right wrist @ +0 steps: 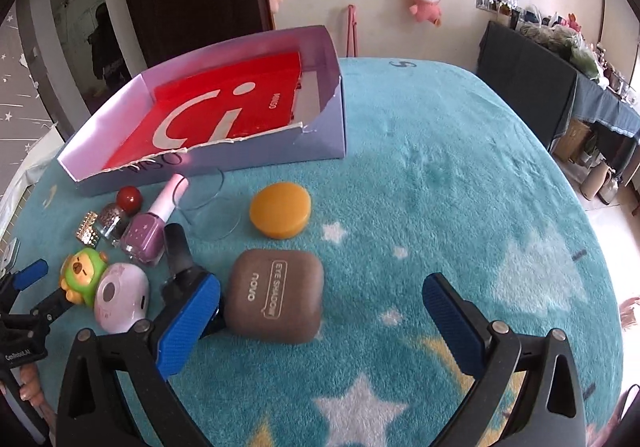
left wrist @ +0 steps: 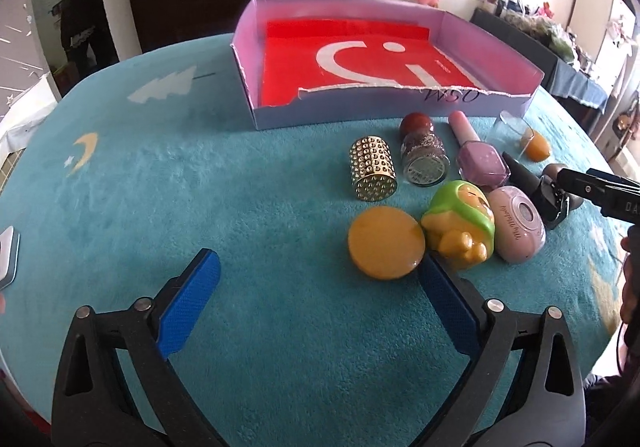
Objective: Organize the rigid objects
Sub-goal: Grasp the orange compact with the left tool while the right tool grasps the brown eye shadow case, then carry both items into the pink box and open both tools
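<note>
The left gripper (left wrist: pixel 316 291) is wide open and holds nothing – its right blue pad sits just beside a round flat orange disc (left wrist: pixel 386 242) on the fuzzy teal cloth (left wrist: pixel 200 187). Next to the disc lie a green and yellow toy figure (left wrist: pixel 460 227) and a pale pink round case (left wrist: pixel 520 225). The right gripper (right wrist: pixel 320 311) is wide open too (empty), with a brown rounded eye shadow case (right wrist: pixel 276 295) near its left pad. Far back sits the shallow purple cardboard box with a red sheet inside (left wrist: pixel 496 39).
</note>
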The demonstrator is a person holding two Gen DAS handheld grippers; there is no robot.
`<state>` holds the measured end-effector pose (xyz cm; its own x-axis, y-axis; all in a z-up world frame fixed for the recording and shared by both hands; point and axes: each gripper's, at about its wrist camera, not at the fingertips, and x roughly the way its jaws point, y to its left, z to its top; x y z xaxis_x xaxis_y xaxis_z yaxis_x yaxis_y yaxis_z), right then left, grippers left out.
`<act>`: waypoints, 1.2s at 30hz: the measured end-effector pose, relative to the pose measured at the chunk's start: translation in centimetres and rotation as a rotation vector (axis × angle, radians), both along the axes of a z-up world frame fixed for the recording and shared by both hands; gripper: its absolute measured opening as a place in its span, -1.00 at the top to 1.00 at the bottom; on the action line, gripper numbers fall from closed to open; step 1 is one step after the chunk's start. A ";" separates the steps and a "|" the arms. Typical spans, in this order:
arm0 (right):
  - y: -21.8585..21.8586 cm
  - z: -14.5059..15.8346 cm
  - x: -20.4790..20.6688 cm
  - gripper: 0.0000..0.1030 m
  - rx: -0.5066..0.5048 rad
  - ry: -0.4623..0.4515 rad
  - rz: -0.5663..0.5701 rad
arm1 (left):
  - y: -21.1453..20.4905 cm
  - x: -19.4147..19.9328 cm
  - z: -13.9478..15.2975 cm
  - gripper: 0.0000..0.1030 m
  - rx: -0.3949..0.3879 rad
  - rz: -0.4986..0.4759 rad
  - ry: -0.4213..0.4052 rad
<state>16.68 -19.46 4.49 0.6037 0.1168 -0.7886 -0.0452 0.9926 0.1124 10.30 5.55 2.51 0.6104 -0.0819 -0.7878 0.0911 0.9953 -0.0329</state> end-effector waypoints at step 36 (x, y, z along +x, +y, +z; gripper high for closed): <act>1.0 3.1 -0.2 -0.07 0.063 -0.066 0.190 | -1.0 2.4 5.1 0.31 -0.017 -0.079 -0.107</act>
<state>16.44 -18.44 7.57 0.6160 0.2809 -0.7360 -0.2398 0.9568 0.1644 12.72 4.59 7.60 0.6817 -0.1457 -0.7169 0.1734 0.9842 -0.0352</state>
